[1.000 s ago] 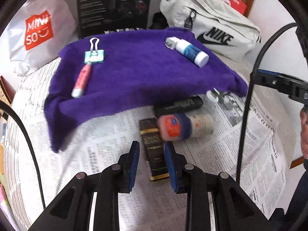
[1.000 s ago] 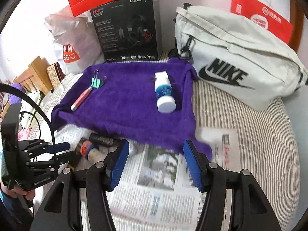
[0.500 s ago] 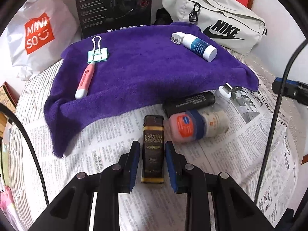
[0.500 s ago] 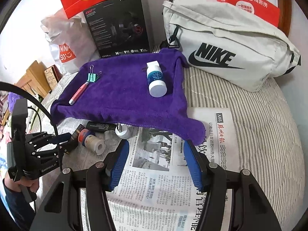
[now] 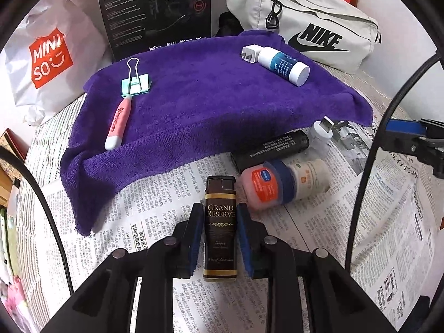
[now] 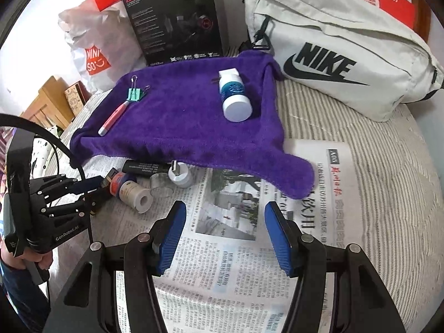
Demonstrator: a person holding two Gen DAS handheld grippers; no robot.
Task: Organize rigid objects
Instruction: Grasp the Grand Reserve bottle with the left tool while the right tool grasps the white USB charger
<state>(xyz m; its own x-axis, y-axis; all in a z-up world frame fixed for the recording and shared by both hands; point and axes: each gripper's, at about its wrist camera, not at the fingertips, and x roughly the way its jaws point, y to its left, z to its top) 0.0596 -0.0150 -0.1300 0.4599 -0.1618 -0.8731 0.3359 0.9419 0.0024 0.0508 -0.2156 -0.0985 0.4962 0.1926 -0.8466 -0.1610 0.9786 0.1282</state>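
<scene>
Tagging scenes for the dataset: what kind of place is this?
Likely a bedroom at home: the work surface looks like a bed with a striped cover, spread with newspaper, and a Nike bag and shopping bag along the wall.

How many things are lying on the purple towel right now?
4: mint binder clip and pink pen near its left edge; white plug and blue-labelled bottle toward the right. Folds may hide more.

Black tool (image 6: 222, 238) frames, blue ribbed pads (image 6: 169, 238), round silver screws, "GenRobot.AI" lettering.
</scene>
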